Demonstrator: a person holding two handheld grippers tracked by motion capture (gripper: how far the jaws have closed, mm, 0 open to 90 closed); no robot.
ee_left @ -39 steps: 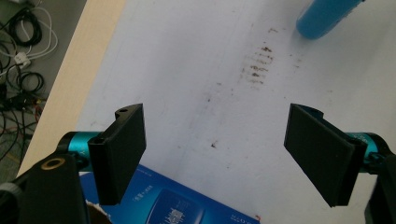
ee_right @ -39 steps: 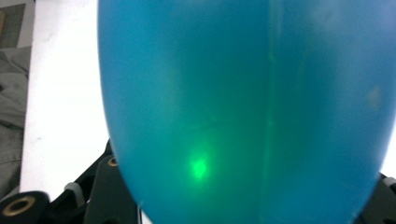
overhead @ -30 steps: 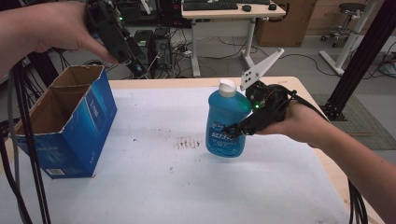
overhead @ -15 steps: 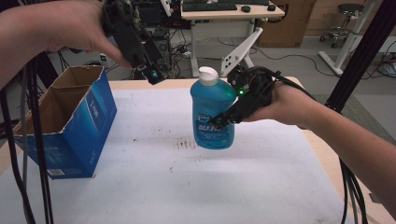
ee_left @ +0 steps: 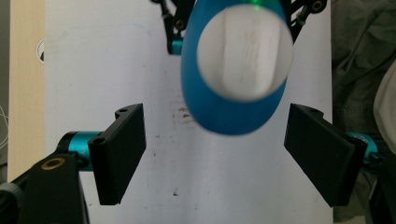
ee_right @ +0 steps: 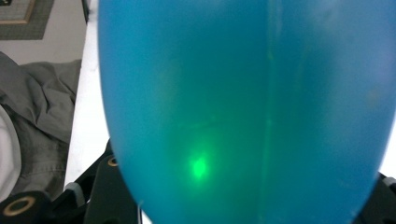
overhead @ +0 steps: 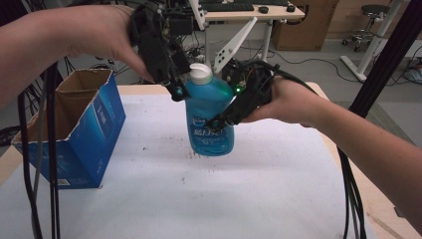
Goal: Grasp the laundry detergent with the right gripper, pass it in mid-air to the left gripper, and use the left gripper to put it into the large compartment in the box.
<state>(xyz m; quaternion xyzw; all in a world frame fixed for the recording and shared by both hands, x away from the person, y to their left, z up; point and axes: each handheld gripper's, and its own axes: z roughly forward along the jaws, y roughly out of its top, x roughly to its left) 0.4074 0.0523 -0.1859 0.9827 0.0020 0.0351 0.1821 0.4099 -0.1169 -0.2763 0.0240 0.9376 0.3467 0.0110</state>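
Blue bottle (overhead: 210, 119) with white cap (overhead: 200, 73) upright over white table cover (overhead: 278, 189), base at or just above surface; contact not discernible. Right gripper (overhead: 226, 117) clamped on bottle body. Left gripper (overhead: 175, 88) above, beside cap, jaws spread wide, holding nothing. Open blue cardboard box (overhead: 94, 134) near left table edge.

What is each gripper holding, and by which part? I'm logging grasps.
The right gripper holds the blue plastic bottle with a white cap by its body, mid-height. The left gripper holds nothing; its fingers are spread open above the cap.
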